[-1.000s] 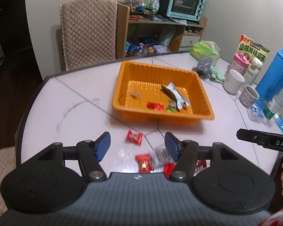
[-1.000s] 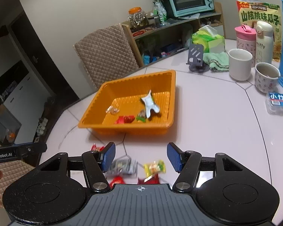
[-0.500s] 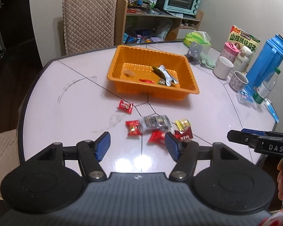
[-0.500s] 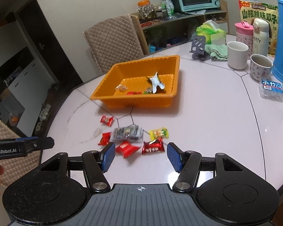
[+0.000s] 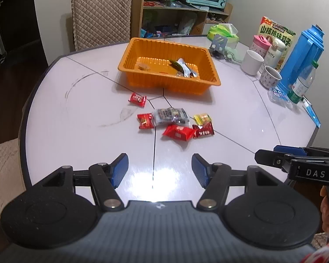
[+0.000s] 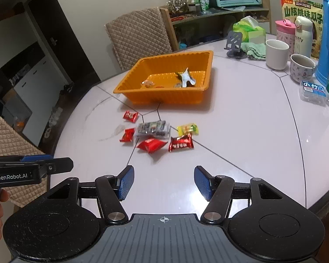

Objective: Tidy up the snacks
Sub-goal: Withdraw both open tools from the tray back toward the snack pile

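Both tongs hang tilted down over the near edge of the glossy white worktop (image 5: 81, 114), each with its ribbed blue pads standing apart and nothing between them: the left tongs (image 5: 159, 168) and the right tongs (image 6: 163, 180). The loose snacks lie in a small cluster on the worktop between the tongs and the tray, well clear of the pads: a clear crinkly packet (image 5: 171, 116) in the middle, a red square sachet (image 5: 145, 120) touching its left side, a lone red candy (image 5: 138, 99) farther off near the tray, a red pillow pack (image 5: 178, 132) and a dark red packet (image 5: 203, 131) on the near side, and a yellow candy (image 6: 187, 128) to the right. The orange tray (image 5: 140, 81), ribbed plastic with a flared rim, sits beyond them holding a silver foil wrapper (image 5: 185, 68) and a few small pieces. The left view shows the right tongs from the side at its right edge with fingers (image 5: 328, 210) round the handle; the right view shows the left tongs at its left edge, plus a dark cabinet (image 6: 28, 65) hidden from the other camera.
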The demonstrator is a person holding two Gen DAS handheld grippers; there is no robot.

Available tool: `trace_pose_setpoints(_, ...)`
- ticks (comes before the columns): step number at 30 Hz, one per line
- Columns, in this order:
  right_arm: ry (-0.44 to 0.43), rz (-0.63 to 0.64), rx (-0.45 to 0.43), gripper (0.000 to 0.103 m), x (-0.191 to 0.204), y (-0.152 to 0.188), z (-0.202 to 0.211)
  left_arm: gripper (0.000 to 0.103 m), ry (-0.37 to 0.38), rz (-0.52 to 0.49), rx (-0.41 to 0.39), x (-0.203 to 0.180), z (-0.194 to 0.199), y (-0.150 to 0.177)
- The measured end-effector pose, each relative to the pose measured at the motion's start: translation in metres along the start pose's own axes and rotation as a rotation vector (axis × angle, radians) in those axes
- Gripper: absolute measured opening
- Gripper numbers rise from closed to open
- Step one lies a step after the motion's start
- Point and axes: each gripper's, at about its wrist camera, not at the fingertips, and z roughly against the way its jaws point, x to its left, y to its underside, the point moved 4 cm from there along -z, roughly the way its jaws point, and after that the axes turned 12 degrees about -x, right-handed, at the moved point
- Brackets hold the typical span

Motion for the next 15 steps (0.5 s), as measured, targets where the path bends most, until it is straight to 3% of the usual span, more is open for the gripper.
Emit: trace_pose_setpoints(15, -0.019, 0.031, 0.048, 0.061, 0.007, 0.027, 0.006, 0.061, 0.000, -0.006, 0.040, -0.011, 0.007, 0.028)
